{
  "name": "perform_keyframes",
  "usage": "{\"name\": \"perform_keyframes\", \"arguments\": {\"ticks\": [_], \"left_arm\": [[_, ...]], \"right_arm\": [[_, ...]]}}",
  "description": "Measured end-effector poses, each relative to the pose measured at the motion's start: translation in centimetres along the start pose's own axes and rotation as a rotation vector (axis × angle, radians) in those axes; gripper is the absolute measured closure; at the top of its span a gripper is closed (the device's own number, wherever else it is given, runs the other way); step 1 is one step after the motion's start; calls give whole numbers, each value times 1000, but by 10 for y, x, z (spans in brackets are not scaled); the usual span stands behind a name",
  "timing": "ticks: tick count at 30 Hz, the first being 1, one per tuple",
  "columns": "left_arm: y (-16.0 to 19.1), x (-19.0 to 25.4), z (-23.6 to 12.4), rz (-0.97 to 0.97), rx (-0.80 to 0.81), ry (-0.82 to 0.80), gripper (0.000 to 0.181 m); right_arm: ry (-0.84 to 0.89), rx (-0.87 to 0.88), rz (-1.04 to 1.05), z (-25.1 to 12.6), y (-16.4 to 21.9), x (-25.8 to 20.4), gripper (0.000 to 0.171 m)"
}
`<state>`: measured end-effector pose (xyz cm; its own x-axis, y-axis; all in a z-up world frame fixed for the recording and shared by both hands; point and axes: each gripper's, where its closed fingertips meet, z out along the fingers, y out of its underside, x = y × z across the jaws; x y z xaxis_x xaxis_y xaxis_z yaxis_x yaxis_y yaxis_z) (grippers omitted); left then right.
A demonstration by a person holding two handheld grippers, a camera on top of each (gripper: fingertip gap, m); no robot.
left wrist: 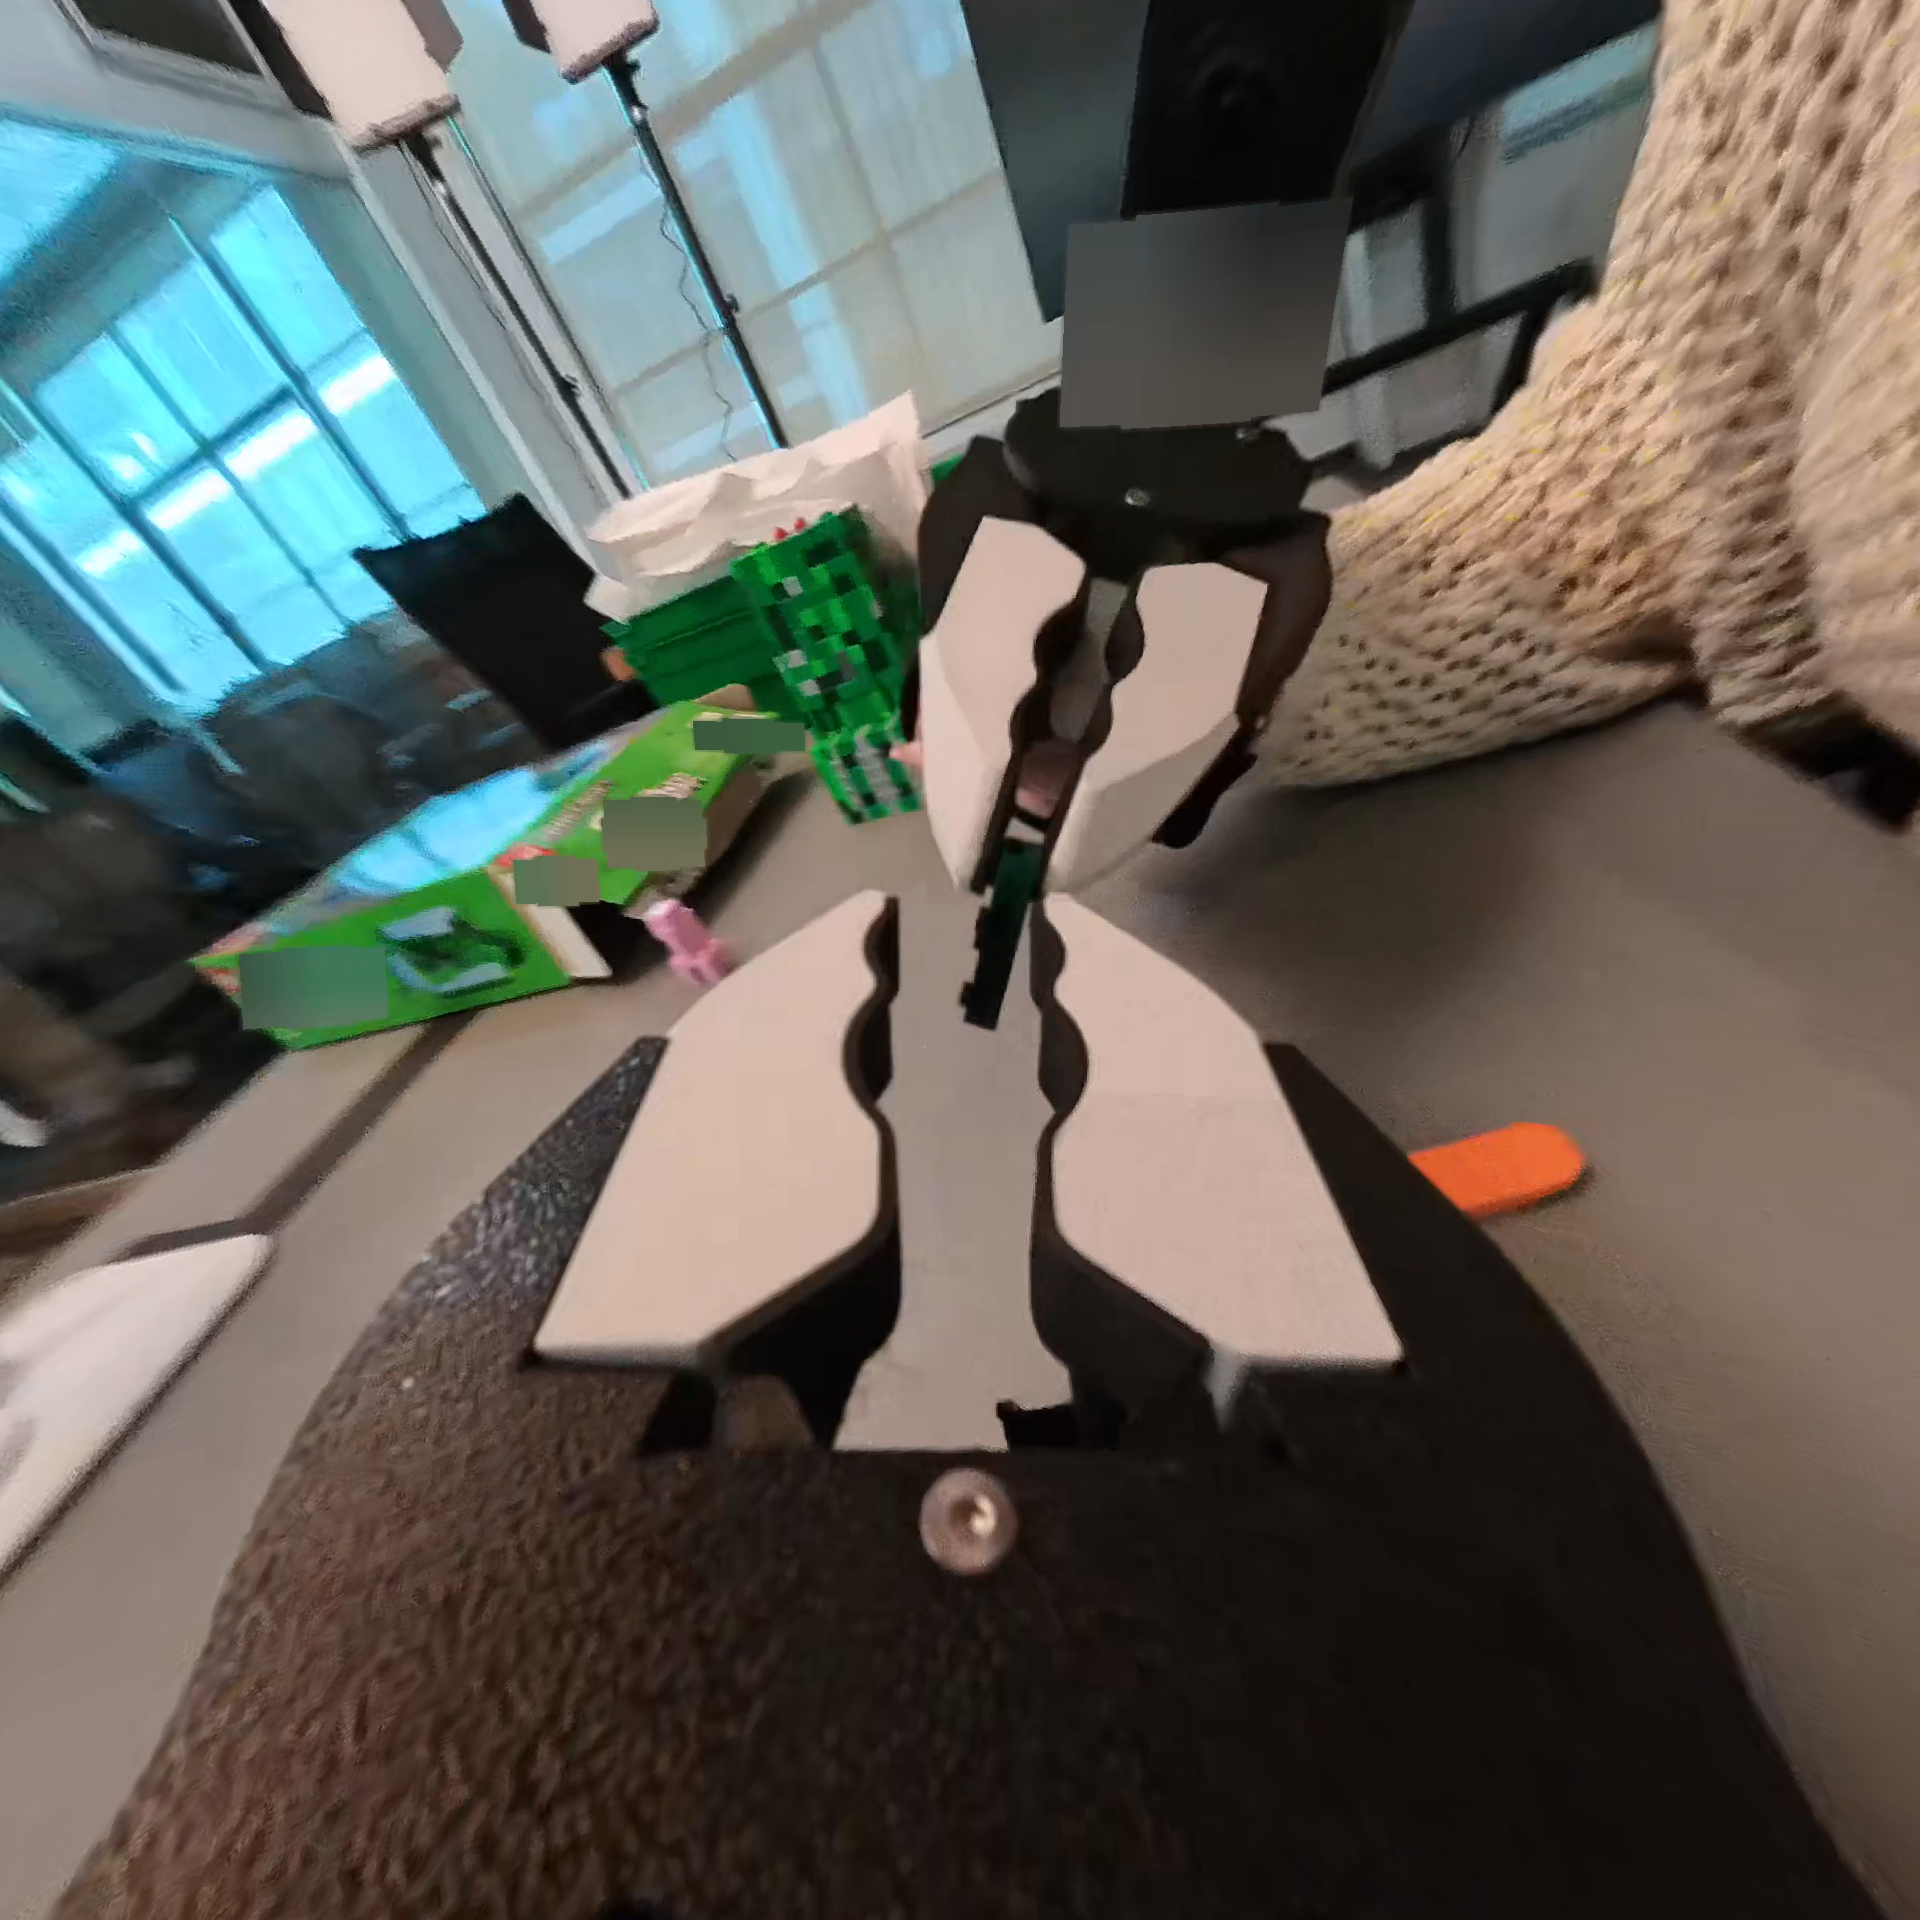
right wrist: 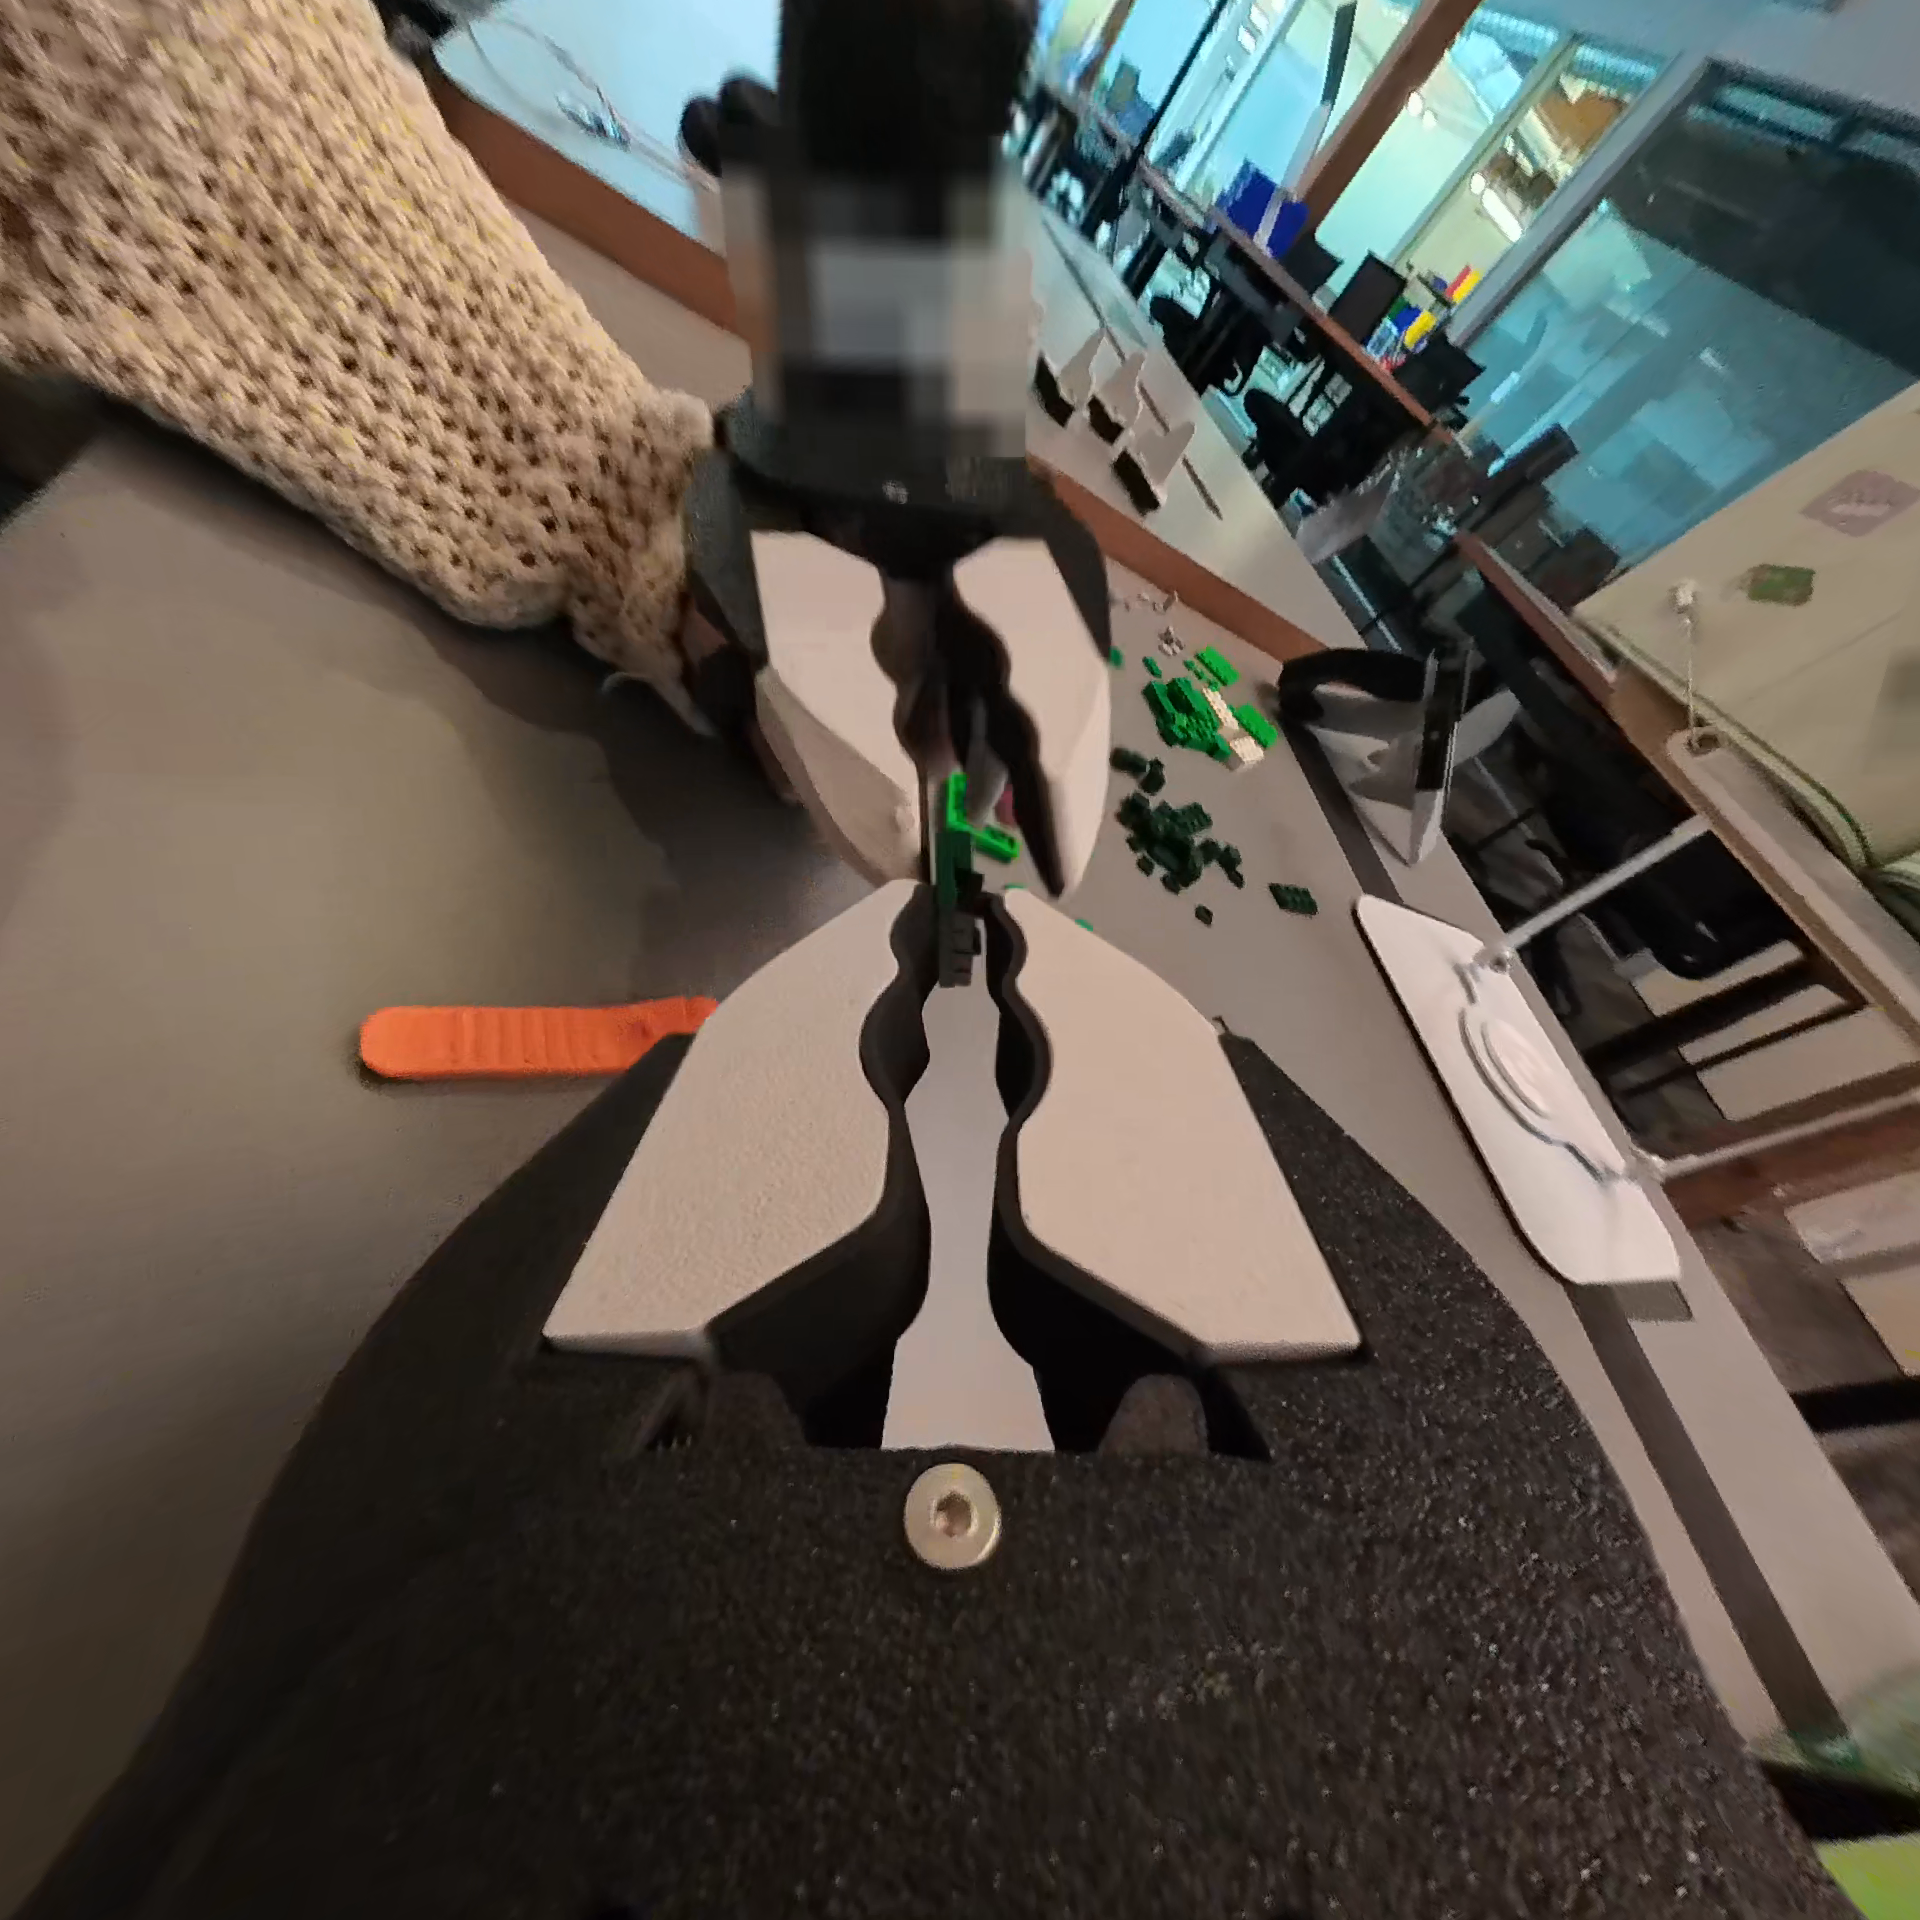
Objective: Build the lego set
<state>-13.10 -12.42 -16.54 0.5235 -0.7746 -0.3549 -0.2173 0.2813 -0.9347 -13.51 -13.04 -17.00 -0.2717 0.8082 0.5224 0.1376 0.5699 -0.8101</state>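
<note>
A thin green lego piece [left wrist: 997, 935] is held in the air between my two grippers, which face each other tip to tip above the grey table [left wrist: 1455, 935]. My right gripper [right wrist: 956, 902] is shut on one end of the piece [right wrist: 958, 935]; it also shows in the left wrist view [left wrist: 1023, 831]. My left gripper [left wrist: 966, 914] has its jaws apart around the piece's other end, with a gap on the left side. It shows opposite in the right wrist view [right wrist: 982, 842]. Loose dark green bricks [right wrist: 1179, 831] and brighter green and white bricks [right wrist: 1210, 712] lie beyond it.
A built green blocky lego figure [left wrist: 821, 644], the green set box [left wrist: 468, 883] and a small pink lego figure [left wrist: 681, 935] stand at the left. An orange brick separator [right wrist: 530, 1039] lies on the table. A knitted sleeve [right wrist: 312, 312] is close. A white stand base [right wrist: 1507, 1081] sits near the right edge. The tips of both grippers are at nearly the same place. Both grippers' tips are roughly 10 centimeters from the orange brick separator [right wrist: 530, 1039].
</note>
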Motion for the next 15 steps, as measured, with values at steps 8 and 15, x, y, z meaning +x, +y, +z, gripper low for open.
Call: {"name": "perform_keyframes", "arguments": {"ticks": [8, 15], "left_arm": [[6, 4, -2, 181, -85, -3, 181], [18, 2, -5, 244, -163, 13, 159]], "right_arm": [[-17, -96, 7, 9, 19, -5, 163], [-13, -123, 97, 11, 29, 0, 163]]}}
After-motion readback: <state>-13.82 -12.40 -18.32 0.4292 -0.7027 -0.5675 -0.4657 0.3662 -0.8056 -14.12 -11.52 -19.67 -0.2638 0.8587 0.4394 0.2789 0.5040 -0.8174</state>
